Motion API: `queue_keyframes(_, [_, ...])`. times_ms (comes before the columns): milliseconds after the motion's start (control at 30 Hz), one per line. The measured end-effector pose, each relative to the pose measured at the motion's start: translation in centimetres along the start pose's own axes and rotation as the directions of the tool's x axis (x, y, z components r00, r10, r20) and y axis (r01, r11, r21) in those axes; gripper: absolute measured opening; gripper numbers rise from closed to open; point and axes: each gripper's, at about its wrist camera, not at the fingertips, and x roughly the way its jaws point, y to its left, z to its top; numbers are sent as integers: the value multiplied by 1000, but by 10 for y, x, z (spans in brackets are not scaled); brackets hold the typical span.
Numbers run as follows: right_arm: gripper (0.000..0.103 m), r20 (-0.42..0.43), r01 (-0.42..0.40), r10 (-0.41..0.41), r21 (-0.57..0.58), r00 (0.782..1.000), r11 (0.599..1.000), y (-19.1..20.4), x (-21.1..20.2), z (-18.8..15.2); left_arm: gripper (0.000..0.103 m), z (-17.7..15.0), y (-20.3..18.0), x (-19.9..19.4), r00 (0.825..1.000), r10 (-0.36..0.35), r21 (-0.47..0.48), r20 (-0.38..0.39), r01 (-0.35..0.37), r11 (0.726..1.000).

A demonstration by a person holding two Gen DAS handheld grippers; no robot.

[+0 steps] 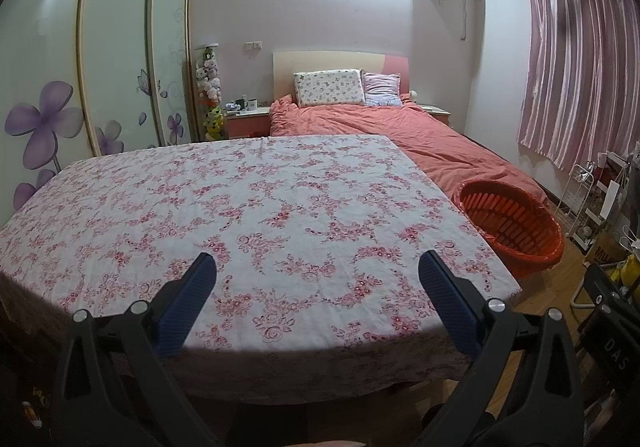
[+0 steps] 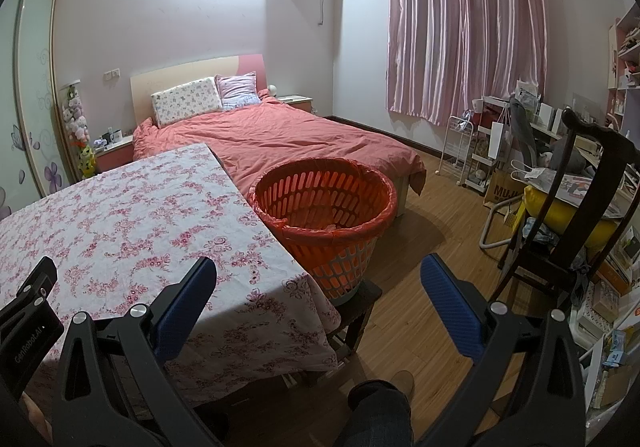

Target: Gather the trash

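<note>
An orange slatted basket lined with an orange bag stands on a dark stool at the right side of the table; the same basket shows at the right of the left wrist view. Something pale lies at its bottom, too dim to identify. My left gripper hangs open over the near edge of the flowered tablecloth, nothing between its blue pads. My right gripper is open too, held over the table's right front corner, just short of the basket. No loose trash shows on the cloth.
A bed with a salmon cover lies behind the table and basket. A dark wooden chair and cluttered shelves stand at the right. Wood floor stretches between basket and chair. A person's knee shows below.
</note>
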Motion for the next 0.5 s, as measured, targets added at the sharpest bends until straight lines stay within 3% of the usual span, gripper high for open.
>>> queue_keyframes(500, [101, -1, 0, 0, 0, 1000, 1000, 0, 0, 0, 99, -1, 3, 1, 1000, 3, 1, -4, -3, 1000])
